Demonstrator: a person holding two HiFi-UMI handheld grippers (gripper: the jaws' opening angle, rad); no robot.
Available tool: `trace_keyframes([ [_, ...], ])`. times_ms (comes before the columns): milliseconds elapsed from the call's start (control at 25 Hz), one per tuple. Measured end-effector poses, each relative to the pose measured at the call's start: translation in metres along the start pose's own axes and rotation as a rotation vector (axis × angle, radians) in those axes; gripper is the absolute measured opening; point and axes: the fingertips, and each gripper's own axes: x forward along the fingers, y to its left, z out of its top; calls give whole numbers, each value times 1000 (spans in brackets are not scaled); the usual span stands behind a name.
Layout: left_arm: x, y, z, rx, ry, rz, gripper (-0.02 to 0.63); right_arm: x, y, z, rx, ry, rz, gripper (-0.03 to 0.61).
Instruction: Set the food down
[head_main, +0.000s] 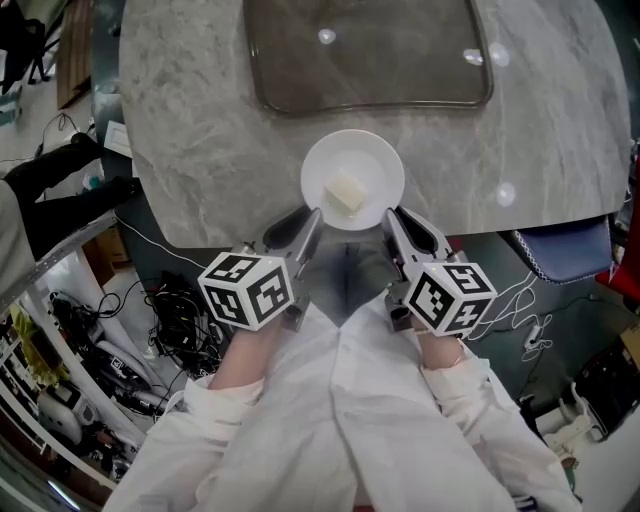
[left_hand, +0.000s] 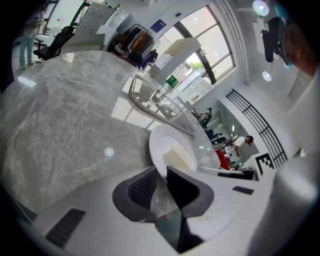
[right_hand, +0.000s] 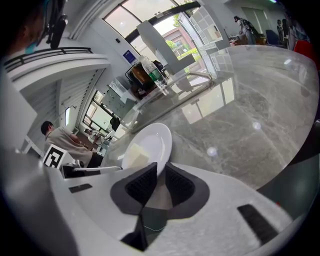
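Observation:
A white plate (head_main: 375, 160) with a pale block of food (head_main: 345, 192) on it sits at the near edge of the grey marble table (head_main: 200, 120). My left gripper (head_main: 312, 220) is shut on the plate's near-left rim. My right gripper (head_main: 392, 220) is shut on its near-right rim. In the left gripper view the rim of the plate (left_hand: 160, 140) is pinched between the dark pads of the left gripper (left_hand: 161, 177), with the food (left_hand: 176, 156) just beyond. In the right gripper view the plate (right_hand: 157, 140) enters the right gripper (right_hand: 161, 172) the same way, with the food (right_hand: 135, 155) further in.
A large clear glass tray (head_main: 370, 55) lies on the table behind the plate. Tangled cables (head_main: 170, 310) cover the floor at the left, and a blue bag (head_main: 565, 250) hangs at the table's right edge. Bottles (right_hand: 152, 75) stand at the table's far side.

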Motion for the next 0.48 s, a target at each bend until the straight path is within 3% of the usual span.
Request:
trace_keyframes([
  [480,-24,-6,21,98,-51,-18,66,-10,26,9,-52,-51,-7,43],
])
